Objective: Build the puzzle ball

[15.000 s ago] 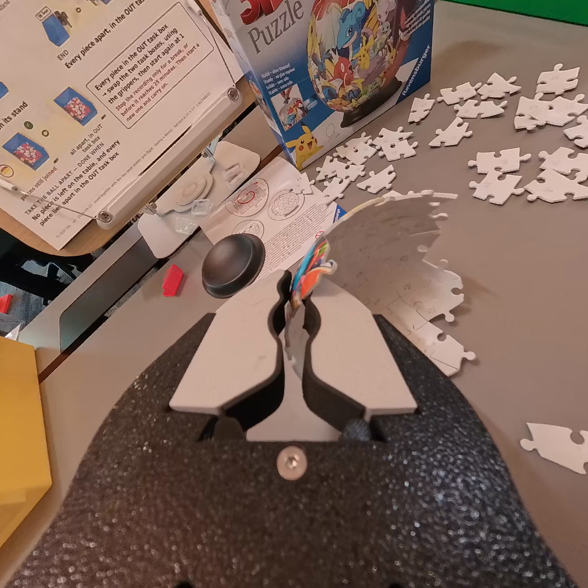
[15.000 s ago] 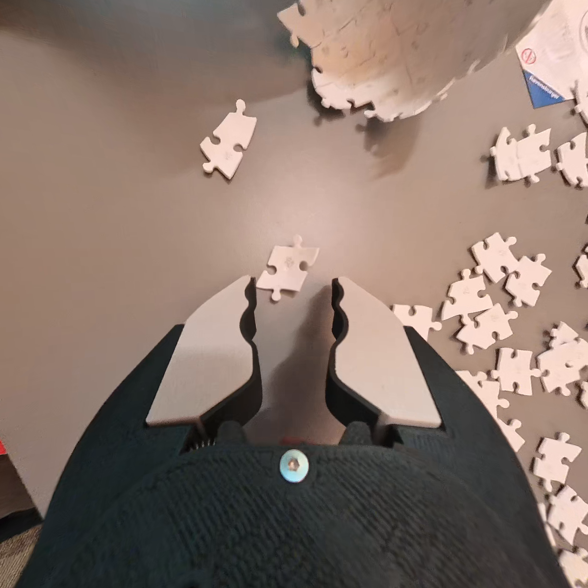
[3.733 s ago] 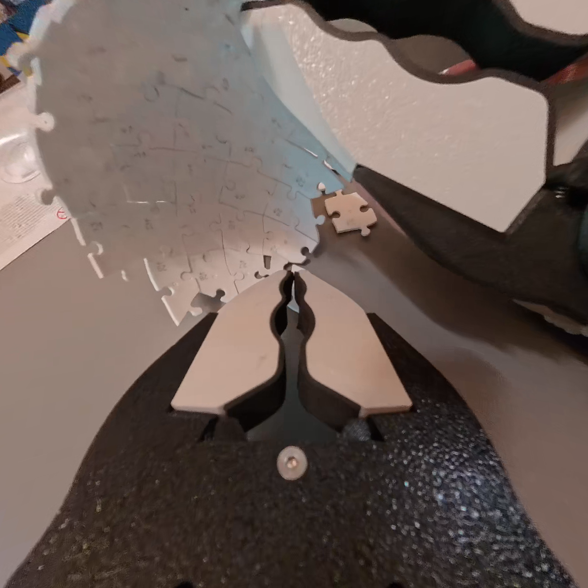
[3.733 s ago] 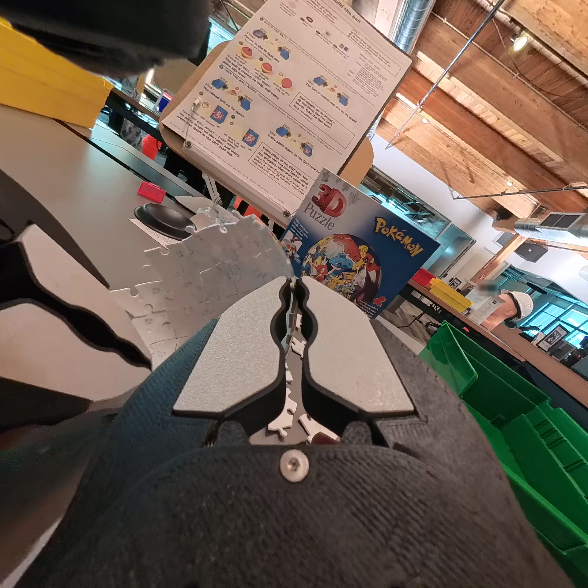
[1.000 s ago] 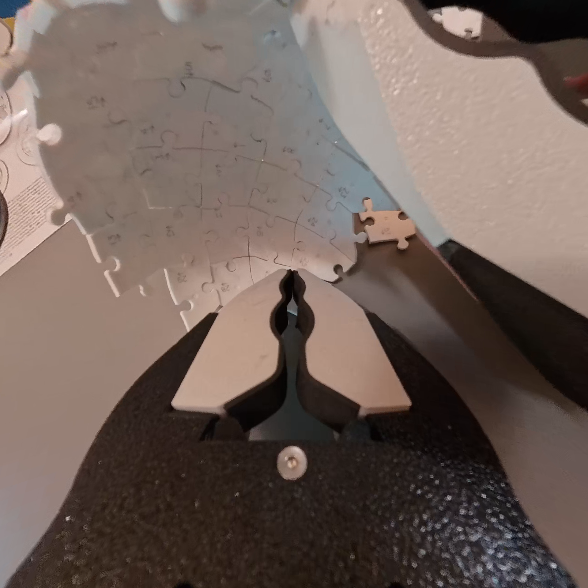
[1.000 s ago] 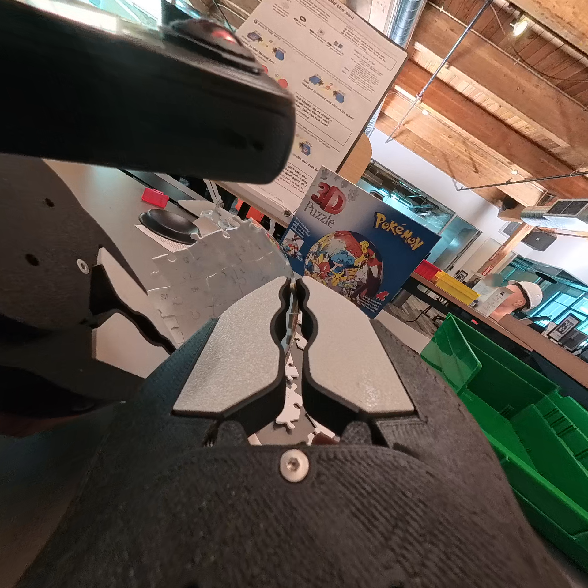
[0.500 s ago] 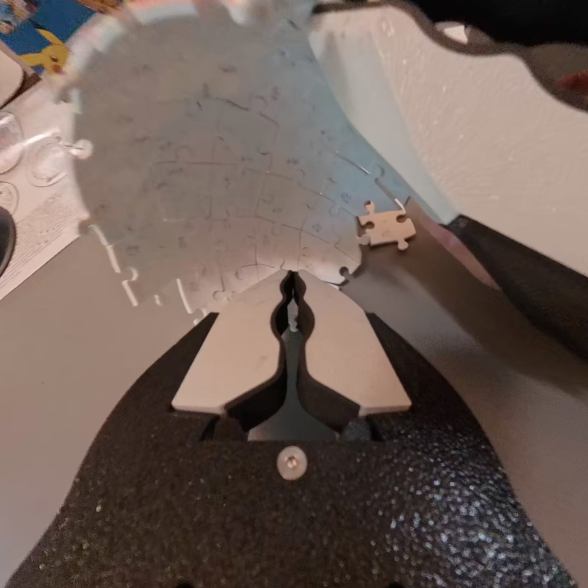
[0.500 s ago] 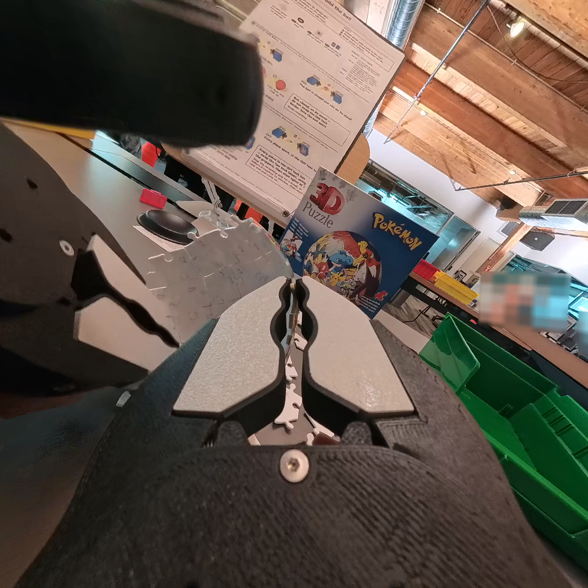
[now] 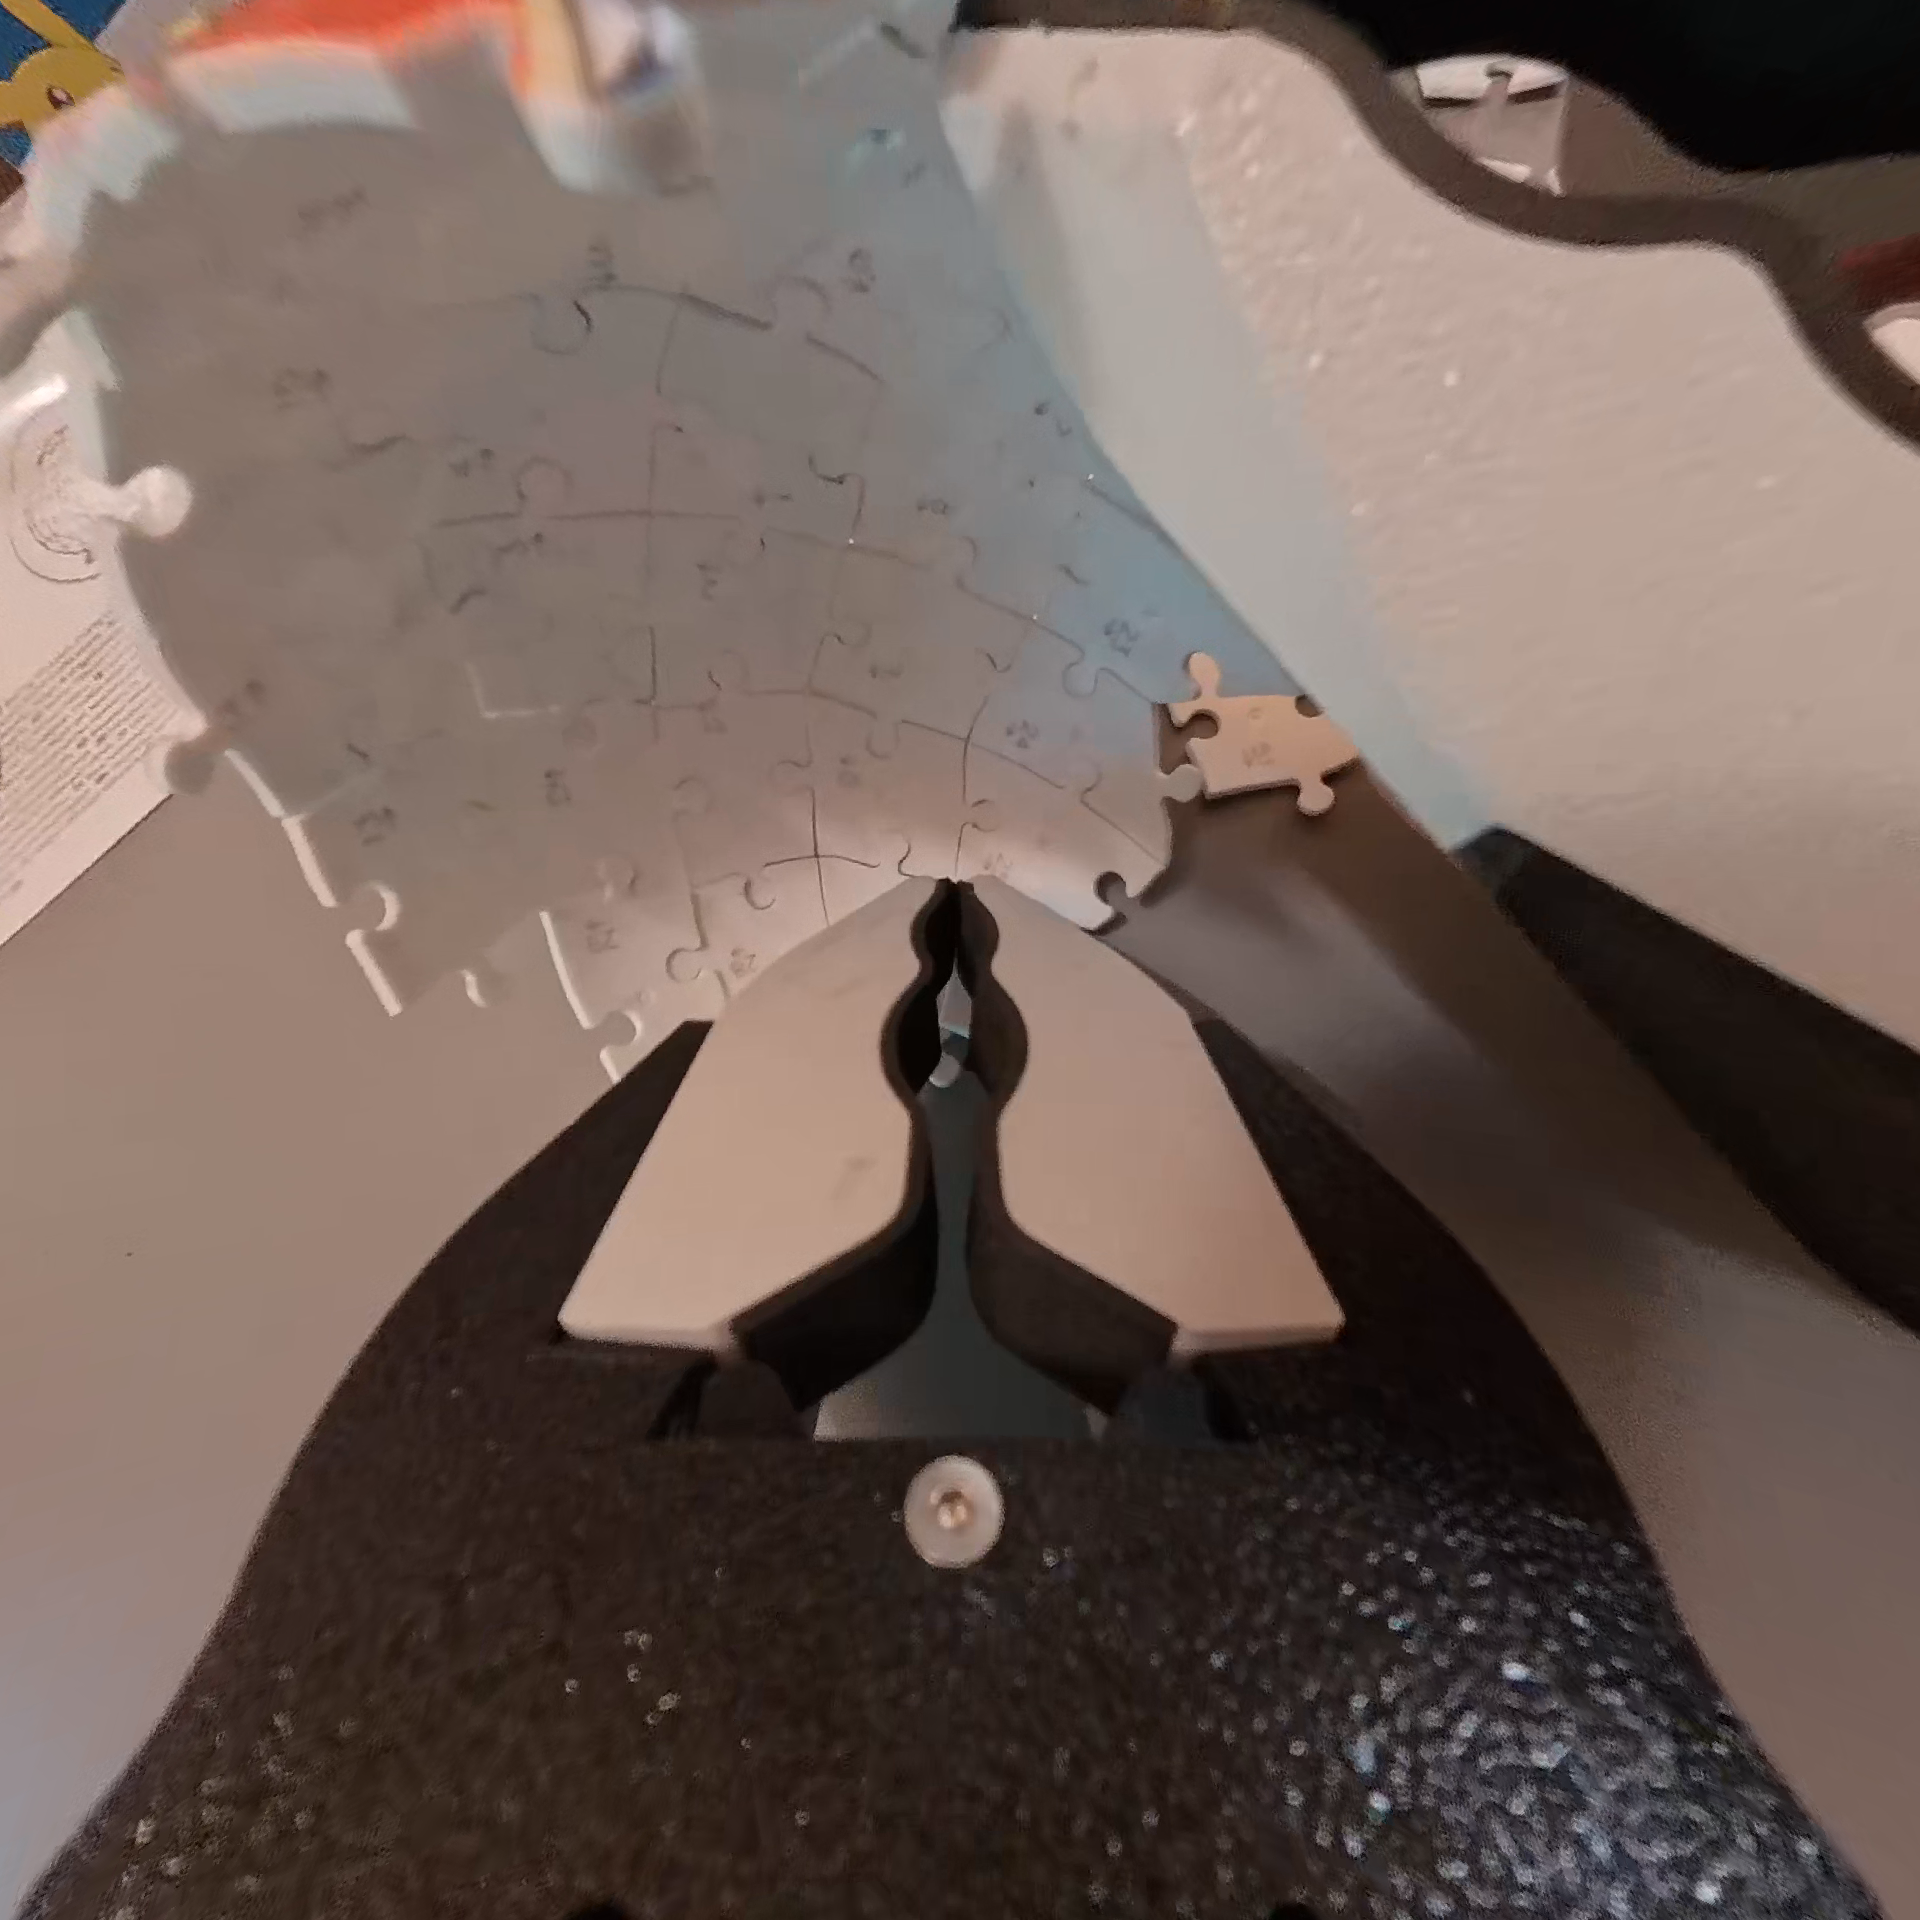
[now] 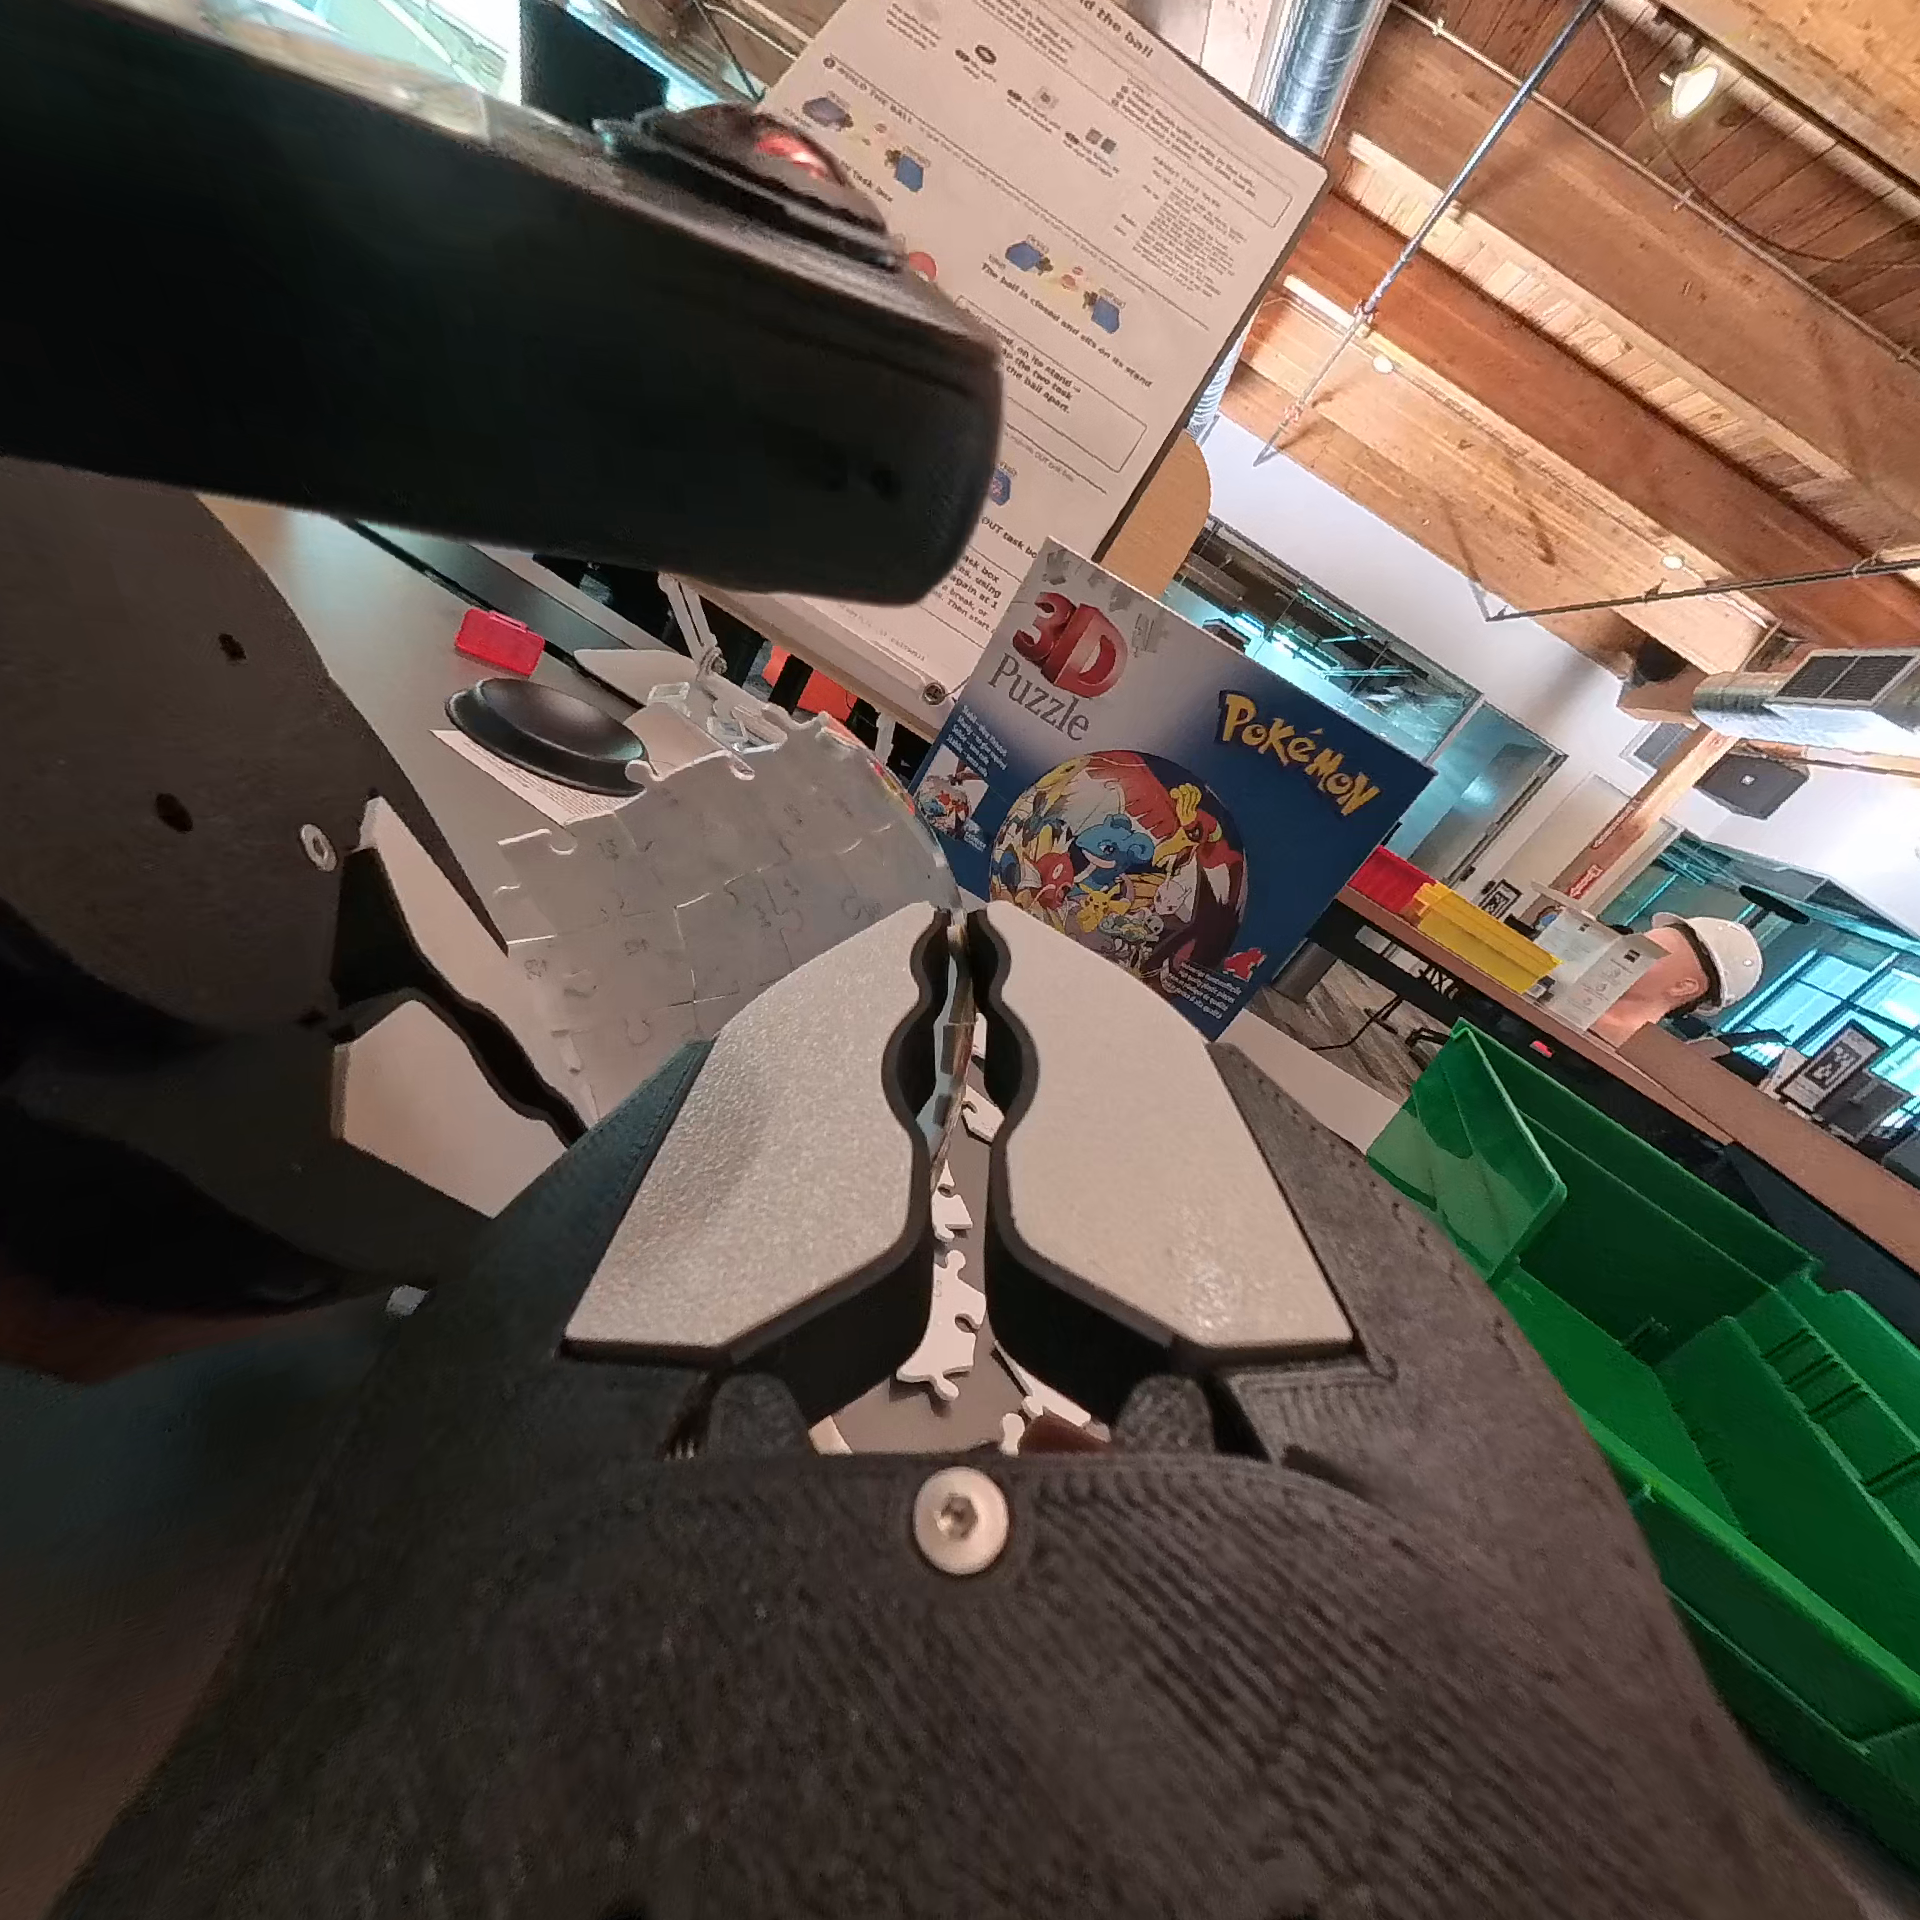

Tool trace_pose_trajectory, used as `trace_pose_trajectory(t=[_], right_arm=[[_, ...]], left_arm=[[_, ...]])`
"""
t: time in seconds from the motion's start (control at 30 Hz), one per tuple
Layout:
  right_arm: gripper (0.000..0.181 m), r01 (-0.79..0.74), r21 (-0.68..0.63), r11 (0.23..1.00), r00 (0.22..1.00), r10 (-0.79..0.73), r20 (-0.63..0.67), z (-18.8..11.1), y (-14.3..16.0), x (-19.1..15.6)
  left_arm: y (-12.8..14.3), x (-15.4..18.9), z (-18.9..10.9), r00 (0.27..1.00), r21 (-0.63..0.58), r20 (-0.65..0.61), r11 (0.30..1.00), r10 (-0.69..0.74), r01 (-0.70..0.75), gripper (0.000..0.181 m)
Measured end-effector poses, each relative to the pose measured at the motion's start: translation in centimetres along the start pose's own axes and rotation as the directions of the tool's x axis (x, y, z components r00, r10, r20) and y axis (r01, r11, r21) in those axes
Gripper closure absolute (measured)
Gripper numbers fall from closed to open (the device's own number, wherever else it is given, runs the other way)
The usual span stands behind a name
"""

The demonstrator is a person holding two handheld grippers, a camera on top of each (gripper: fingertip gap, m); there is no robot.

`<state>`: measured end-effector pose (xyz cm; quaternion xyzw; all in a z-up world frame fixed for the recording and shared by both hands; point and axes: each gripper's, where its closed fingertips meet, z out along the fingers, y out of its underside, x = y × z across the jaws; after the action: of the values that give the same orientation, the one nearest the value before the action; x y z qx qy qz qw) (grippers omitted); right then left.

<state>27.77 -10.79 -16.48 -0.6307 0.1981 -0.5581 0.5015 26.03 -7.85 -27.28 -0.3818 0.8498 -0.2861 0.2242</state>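
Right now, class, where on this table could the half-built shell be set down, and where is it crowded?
Bare grey table lies left of the left gripper, below the instruction leaflet. Crowded: the right, where the right gripper presses close over a loose piece beside the shell.

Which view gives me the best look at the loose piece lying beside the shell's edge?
The left wrist view. The loose piece lies flat on the table just right of the curved puzzle shell, in clear sight. In the right wrist view I cannot find it: the right gripper and shell fill the middle.
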Motion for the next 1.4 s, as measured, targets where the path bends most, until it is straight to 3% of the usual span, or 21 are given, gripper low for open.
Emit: trace_pose_trajectory(t=[0.27,0.4,0.73,1.27,1.4], right_arm=[[0.178,0.0,0.004,1.0,1.0,0.0,-0.004,-0.1,-0.1,0.1],[0.178,-0.001,0.005,1.0,1.0,0.001,-0.004,0.0,0.0,0.0],[0.178,0.0,0.007,1.0,1.0,0.0,-0.002,-0.1,-0.1,0.0],[0.178,0.0,0.007,1.0,1.0,0.0,-0.003,-0.1,-0.1,-0.1],[0.178,0.004,0.004,1.0,1.0,-0.004,-0.007,-0.1,-0.1,0.0]], left_arm=[[-0.6,-0.3,-1.6,0.996,0.139,-0.036,0.987,-0.079,0.083,0.181],[0.7,0.2,-2.1,0.998,0.075,-0.067,0.997,-0.019,0.024,0.181],[0.4,0.9,-1.1,0.995,0.094,-0.086,0.995,0.047,-0.039,0.181],[0.4,1.5,-0.6,0.992,0.058,-0.122,0.998,0.015,-0.008,0.181],[0.6,0.4,-1.1,0.998,0.084,-0.056,0.996,-0.013,0.018,0.181]])
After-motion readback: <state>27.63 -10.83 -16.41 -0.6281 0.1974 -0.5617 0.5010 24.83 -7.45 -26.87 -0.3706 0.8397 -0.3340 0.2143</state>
